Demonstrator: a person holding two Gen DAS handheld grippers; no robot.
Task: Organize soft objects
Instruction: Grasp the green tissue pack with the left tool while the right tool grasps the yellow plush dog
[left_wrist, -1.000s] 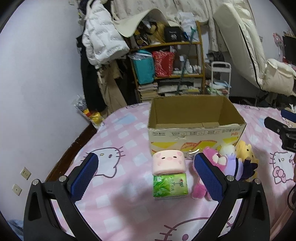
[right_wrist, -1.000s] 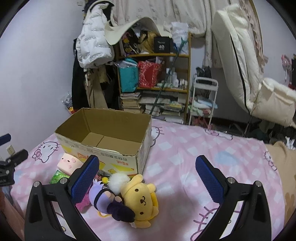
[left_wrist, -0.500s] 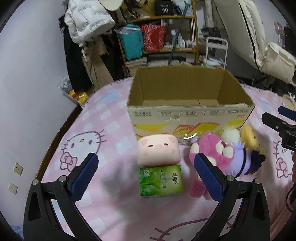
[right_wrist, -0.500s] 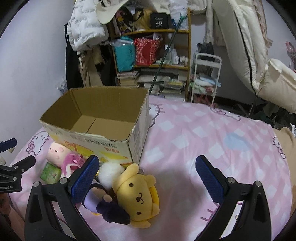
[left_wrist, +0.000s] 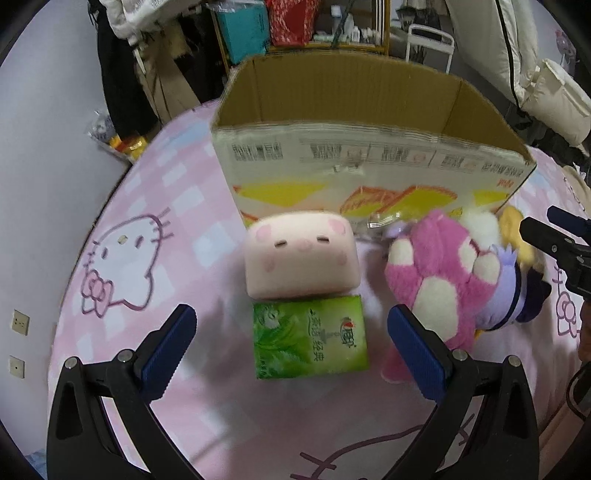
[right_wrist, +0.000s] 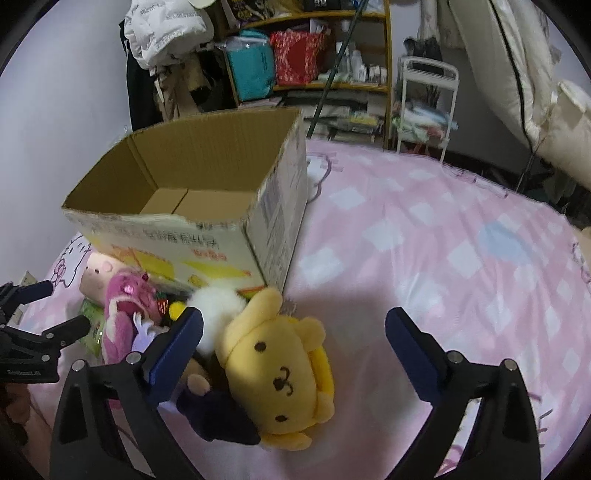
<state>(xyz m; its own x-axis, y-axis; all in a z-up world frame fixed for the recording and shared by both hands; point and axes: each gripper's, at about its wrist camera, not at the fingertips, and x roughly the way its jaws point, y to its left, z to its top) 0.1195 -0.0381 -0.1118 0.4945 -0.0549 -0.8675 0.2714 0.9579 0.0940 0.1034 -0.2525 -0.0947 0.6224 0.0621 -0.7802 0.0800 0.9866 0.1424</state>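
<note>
Cardboard box (left_wrist: 369, 162) serves as my reference — it stands open-topped on the pink bedspread (left_wrist: 155, 206). Directly in front of its printed front wall I see the pink pig cushion (left_wrist: 301, 254), and touching the cushion's near edge lies the green tissue pack (left_wrist: 309, 338). Left gripper (left_wrist: 291, 349) has its jaws spread wide, holding nothing, the tissue pack between them. At the box's front right corner lies a heap — magenta plush (left_wrist: 439, 273), purple doll (right_wrist: 218, 413), white pompom (right_wrist: 216, 312) and yellow dog plush (right_wrist: 277, 369). Right gripper (right_wrist: 293, 354) is likewise spread wide and empty, the yellow dog plush between its fingers.
</note>
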